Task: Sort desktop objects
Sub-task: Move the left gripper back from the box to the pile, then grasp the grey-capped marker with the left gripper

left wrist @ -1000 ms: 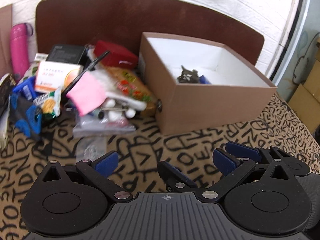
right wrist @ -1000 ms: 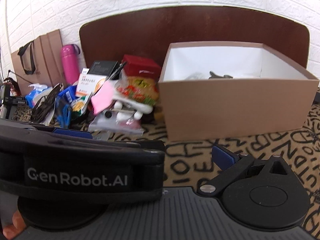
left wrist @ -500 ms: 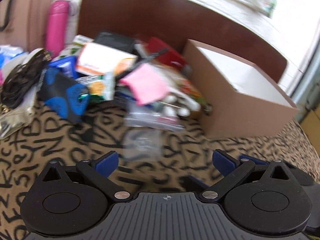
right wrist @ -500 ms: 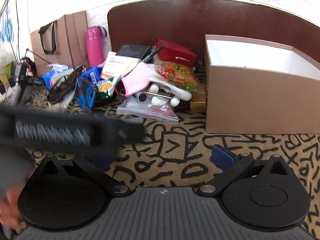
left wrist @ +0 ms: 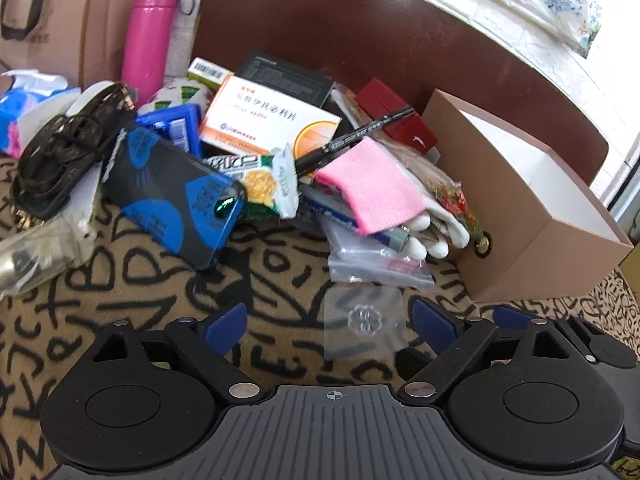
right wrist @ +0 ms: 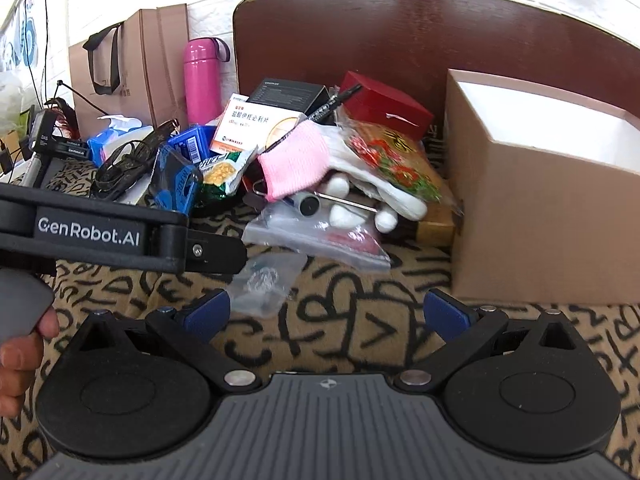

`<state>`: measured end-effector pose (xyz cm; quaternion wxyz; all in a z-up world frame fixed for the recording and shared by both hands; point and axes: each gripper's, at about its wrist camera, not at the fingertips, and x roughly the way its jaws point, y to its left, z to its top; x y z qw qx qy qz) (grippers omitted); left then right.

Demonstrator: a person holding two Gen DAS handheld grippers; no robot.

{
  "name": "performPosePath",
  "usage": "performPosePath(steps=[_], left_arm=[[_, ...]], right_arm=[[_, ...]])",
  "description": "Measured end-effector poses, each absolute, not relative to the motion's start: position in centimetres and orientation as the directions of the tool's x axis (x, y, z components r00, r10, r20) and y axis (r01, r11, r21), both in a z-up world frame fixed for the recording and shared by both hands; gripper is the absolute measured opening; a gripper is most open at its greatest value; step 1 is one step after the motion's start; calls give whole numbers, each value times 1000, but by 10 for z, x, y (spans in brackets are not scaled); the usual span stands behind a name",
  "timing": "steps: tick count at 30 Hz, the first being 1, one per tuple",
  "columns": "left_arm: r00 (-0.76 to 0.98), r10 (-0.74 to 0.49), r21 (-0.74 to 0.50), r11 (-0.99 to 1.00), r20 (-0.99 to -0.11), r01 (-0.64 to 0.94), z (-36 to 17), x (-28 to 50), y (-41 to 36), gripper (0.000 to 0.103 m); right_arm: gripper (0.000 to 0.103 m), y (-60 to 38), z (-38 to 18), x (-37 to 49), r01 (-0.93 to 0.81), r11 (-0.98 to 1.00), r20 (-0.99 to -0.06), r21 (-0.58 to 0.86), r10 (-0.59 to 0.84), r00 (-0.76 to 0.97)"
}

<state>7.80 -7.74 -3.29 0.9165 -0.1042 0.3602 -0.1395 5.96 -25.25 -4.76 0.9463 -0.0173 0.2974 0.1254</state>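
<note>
The surface [left wrist: 120,300] wears a soft, matt cloth printed with black letters. At two o'clock the cardboard box [left wrist: 532,216] is matt brown outside, smooth white within. A pink knitted glove [left wrist: 376,188] looks coarse, its fingertips rubbery white. The small clear bag [left wrist: 362,324] and the zip bag [left wrist: 372,260] are thin glossy plastic. At eleven o'clock the pink flask [left wrist: 146,36] shines smooth. The snack wrapper [left wrist: 260,180] is crinkled glossy foil. The tongs [left wrist: 328,328] are matt black plastic, blue-padded.
</note>
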Motion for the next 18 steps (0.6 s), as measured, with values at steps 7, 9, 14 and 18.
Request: performPosePath(steps=[7,9,14,18], left_arm=[[675,-377,-320,923,-635,214,-39,107,-85,89],[669,-382,-322,921,-638,219,-41,117,-90,83],[636,-408,-349,910,-655,224,-51,142,-96,67],[613,-432,-366,899,-661,240,-56,152,-100,42]], right_arm=[[102,-248,-53,80,-245,969,-571,34,220,791],[102,-248,-55,85,-244,969,-572,34,220,790],[102,-247,-59,99,-238,971,-573,29,211,792],[100,-248,-65,113,-229,972,-580,44,212,787]])
